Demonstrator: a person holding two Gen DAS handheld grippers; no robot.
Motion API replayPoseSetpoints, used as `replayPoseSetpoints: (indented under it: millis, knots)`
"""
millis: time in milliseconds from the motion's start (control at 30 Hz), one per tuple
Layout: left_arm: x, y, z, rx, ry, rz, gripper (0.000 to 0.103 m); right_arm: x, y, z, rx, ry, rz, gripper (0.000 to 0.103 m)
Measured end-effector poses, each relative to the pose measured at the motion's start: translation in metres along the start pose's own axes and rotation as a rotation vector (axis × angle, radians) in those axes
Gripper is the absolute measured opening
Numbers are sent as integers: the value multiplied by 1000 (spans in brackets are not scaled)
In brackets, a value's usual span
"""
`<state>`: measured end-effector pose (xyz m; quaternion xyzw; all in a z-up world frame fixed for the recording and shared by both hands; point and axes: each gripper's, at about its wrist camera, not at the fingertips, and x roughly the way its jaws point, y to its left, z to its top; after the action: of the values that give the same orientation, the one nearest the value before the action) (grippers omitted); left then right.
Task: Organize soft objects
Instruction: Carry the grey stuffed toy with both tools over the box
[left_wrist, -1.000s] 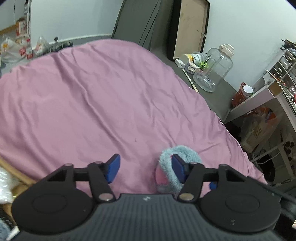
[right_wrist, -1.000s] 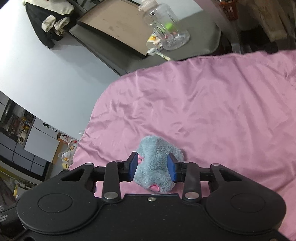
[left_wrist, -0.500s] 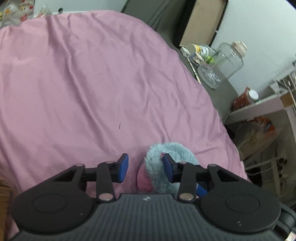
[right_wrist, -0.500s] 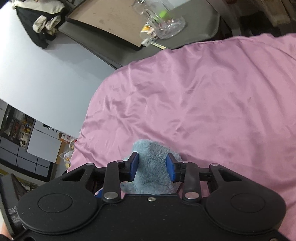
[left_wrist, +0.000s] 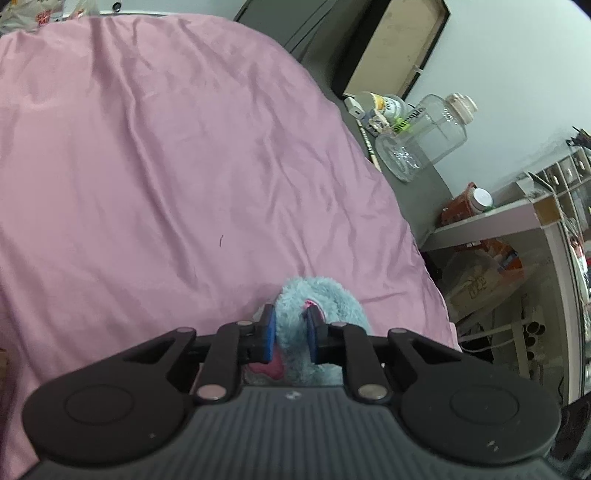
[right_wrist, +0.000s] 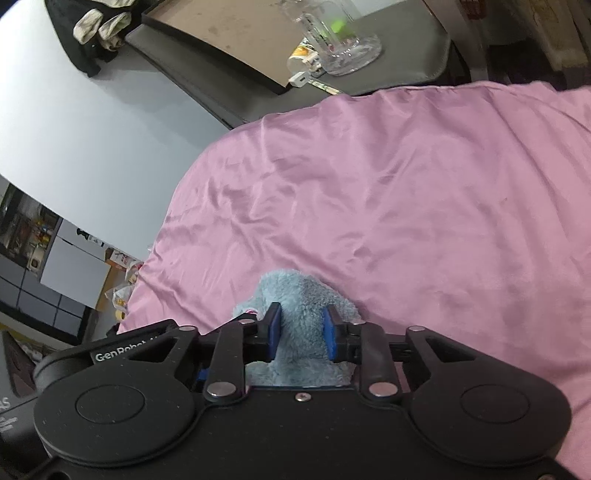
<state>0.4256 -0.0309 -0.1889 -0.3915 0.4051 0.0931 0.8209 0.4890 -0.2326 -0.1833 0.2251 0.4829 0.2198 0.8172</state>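
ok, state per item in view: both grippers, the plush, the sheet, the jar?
left gripper: shut on blue plush toy
right gripper: shut on blue plush toy
blue plush toy: gripped by both grippers, over the sheet
pink sheet: spread out, wrinkled
clear jar: upright, lid on

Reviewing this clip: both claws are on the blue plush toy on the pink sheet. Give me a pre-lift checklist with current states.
1. Left claw shut on the blue plush toy: ok, fur bulges between the pads.
2. Right claw shut on the same toy: ok.
3. Each grip deep enough to hold: cannot tell.
4. Toy free of the pink sheet: cannot tell, the underside is hidden.
5. Sheet ahead of the toy without obstacles: ok.
6. Glass jar out of the way: ok, it is on the grey surface beyond the bed.
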Motion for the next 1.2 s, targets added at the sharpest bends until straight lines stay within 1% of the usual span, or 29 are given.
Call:
replayPoseSetpoints:
  millis: [267, 433, 567, 800, 900, 1000, 1100, 1200]
  knots:
    - [-37, -6, -8, 63, -29, 8, 16, -29, 19, -19, -33, -37, 17, 18]
    - [-66, -7, -23, 92, -27, 12, 15, -55, 29, -38, -51, -49, 12, 18]
    - [-90, -8, -36, 128, -38, 5, 15, -77, 41, -52, -76, -75, 11, 18]
    - [-127, 0, -49, 164, -32, -32, 15, -113, 56, -83, -63, -120, 23, 18]
    - [-146, 3, -53, 195, -46, -46, 15, -126, 68, -92, -78, -141, 28, 18]
    - [-164, 9, -52, 200, -56, -58, 15, -137, 83, -101, -88, -163, 38, 18]
    - [-182, 13, -52, 233, -68, -57, 15, -147, 97, -116, -98, -181, 49, 18]
    - [-199, 22, -52, 256, -75, -51, 15, -149, 109, -129, -104, -178, 58, 18]
